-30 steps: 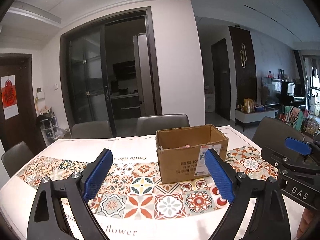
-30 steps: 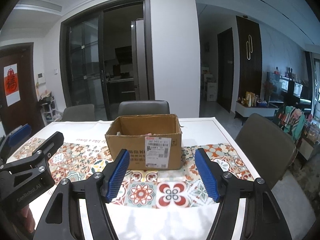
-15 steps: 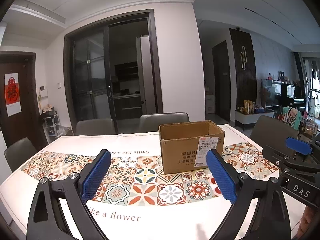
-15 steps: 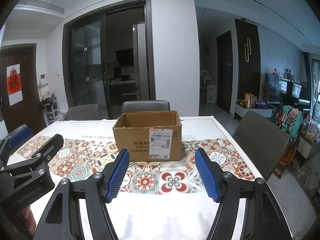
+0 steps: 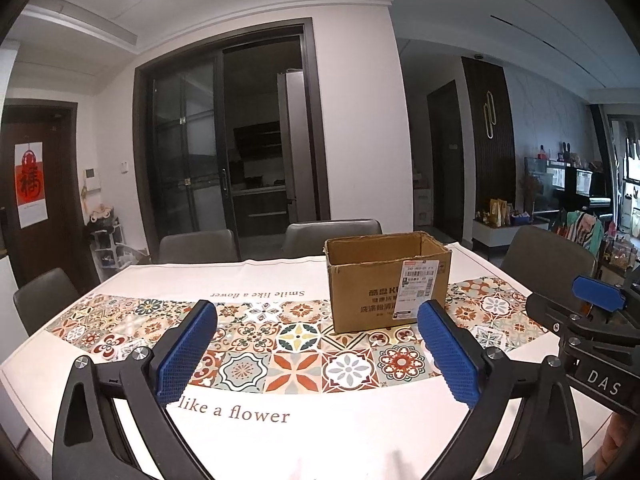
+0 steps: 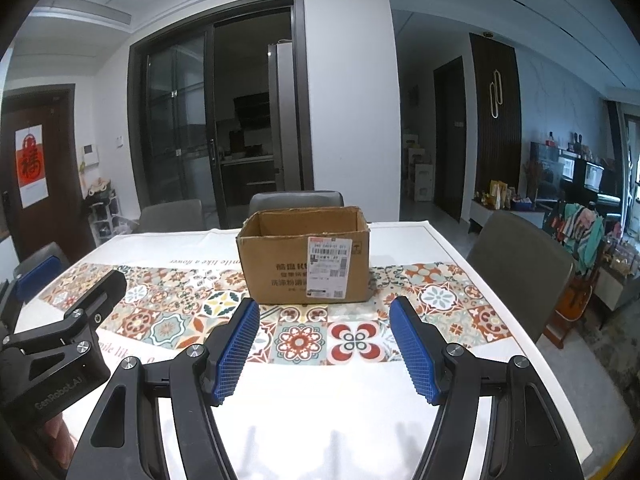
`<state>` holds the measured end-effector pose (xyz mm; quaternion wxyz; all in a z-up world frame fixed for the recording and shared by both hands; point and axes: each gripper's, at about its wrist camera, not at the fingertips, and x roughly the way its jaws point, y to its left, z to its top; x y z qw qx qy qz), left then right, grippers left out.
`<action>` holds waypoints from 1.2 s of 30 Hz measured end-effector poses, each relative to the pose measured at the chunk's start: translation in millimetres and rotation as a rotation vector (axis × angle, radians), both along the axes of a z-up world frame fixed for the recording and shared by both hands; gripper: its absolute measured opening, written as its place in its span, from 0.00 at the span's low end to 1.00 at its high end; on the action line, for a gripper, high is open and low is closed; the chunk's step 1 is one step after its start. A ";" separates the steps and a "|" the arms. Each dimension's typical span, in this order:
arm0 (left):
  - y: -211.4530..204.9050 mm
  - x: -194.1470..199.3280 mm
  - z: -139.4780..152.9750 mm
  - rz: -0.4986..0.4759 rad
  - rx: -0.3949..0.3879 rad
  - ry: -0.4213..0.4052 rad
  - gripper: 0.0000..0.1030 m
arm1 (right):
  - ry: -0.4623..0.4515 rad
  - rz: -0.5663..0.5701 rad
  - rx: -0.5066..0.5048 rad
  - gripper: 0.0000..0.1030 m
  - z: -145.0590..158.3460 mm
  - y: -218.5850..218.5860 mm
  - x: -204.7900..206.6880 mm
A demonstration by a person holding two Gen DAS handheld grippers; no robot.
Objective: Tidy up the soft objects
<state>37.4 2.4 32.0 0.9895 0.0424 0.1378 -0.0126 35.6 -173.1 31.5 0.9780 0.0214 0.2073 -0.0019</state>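
Across a dining room, a long worktop [image 5: 132,280] carries a white cloth with a band of colourful floral tiles and the printed words "like a flower". Grey upholstered chairs [image 5: 332,230] stand around it. Behind them, dark-framed glass sliding doors [image 5: 224,152] open onto a dim kitchen, and a red paper hanging [image 5: 30,184] marks a dark door on the left. To the right, a living area holds shelves and a dark piano.

On the tiled band sits an open cardboard box [image 5: 386,280], brown, with a white shipping label [image 5: 418,290] on its near face and printed Chinese characters beside it. Its flaps are up; what lies inside cannot be made out from this low angle.

Both pairs of tongs hover above the near edge, well apart from the box. The left tongs [image 5: 318,356] are opening wide, with nothing between the blue pads. The right tongs [image 6: 324,348] stand parted and empty.
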 end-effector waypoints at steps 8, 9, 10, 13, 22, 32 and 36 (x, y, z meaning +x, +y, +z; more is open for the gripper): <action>-1.3 -4.9 0.8 -0.010 -0.006 -0.002 1.00 | -0.005 0.000 0.006 0.67 1.0 -1.2 -4.4; -1.5 -4.8 1.0 -0.010 -0.006 -0.003 1.00 | -0.006 0.000 0.006 0.67 0.9 -1.3 -4.5; -1.5 -4.7 1.2 -0.009 -0.004 -0.004 1.00 | -0.008 -0.002 0.006 0.67 1.1 -1.5 -4.8; -2.3 -5.8 2.1 -0.008 -0.001 -0.008 1.00 | -0.009 -0.004 0.004 0.67 0.7 -0.6 -4.4; -3.2 -8.2 1.8 -0.007 0.004 -0.013 1.00 | -0.009 -0.007 0.013 0.67 -0.3 -1.3 -6.8; -3.6 -8.2 1.7 -0.006 0.005 -0.012 1.00 | -0.008 -0.005 0.012 0.67 -0.6 -1.7 -7.1; -3.5 -8.1 1.6 -0.006 0.004 -0.012 1.00 | -0.008 -0.007 0.012 0.67 -0.6 -1.8 -7.0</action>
